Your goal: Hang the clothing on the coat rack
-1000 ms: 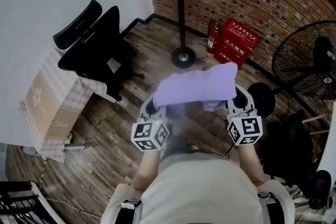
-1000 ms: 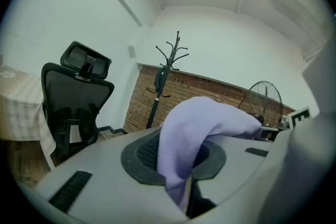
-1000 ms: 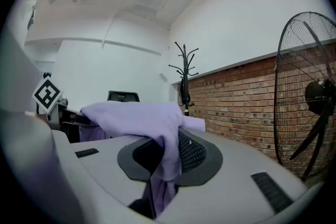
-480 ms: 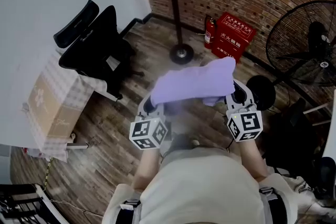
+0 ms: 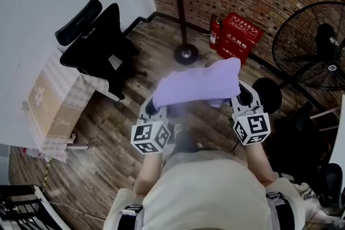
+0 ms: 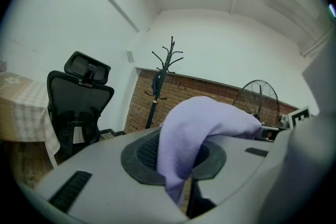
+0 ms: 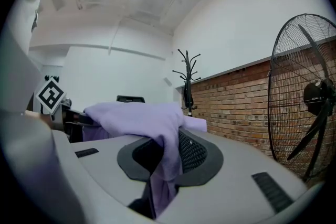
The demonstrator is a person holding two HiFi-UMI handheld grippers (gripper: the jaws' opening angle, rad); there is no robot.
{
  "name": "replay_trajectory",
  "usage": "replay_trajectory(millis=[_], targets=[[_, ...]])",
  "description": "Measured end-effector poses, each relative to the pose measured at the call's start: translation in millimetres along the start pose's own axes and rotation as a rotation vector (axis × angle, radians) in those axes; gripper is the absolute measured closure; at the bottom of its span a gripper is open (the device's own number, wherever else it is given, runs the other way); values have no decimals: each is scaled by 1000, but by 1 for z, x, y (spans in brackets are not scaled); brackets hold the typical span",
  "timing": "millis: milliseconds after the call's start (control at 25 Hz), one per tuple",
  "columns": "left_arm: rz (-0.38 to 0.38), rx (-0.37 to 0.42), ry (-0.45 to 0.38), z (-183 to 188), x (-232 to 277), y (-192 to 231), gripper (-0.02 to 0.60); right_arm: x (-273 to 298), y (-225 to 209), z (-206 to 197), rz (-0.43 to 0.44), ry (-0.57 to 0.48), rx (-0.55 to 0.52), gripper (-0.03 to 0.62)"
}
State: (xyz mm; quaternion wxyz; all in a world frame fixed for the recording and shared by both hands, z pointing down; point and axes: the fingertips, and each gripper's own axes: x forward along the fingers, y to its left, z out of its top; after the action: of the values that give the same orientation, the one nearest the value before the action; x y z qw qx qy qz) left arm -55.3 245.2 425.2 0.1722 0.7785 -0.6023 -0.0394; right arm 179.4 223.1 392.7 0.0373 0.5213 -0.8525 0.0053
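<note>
Clothing (image 5: 197, 88) is pinched at each end by left tongs (image 5: 155, 109) and right tongs (image 5: 236, 100); carry it level and high toward the coat rack (image 5: 179, 8).

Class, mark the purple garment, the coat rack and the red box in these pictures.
purple garment (image 5: 197, 86): head view, middle of the cloth.
coat rack (image 5: 180, 13): head view, halfway up its pole.
red box (image 5: 241, 35): head view, its top face.
</note>
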Motion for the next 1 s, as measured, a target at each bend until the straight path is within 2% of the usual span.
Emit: replay_trajectory(millis=[440, 1000], targets=[[4, -2, -13, 11, 29, 15, 525, 38, -9, -5, 9, -1, 27, 536], [-19, -13, -32, 50, 134, 56, 525, 145, -43, 14, -7, -7, -9, 534]])
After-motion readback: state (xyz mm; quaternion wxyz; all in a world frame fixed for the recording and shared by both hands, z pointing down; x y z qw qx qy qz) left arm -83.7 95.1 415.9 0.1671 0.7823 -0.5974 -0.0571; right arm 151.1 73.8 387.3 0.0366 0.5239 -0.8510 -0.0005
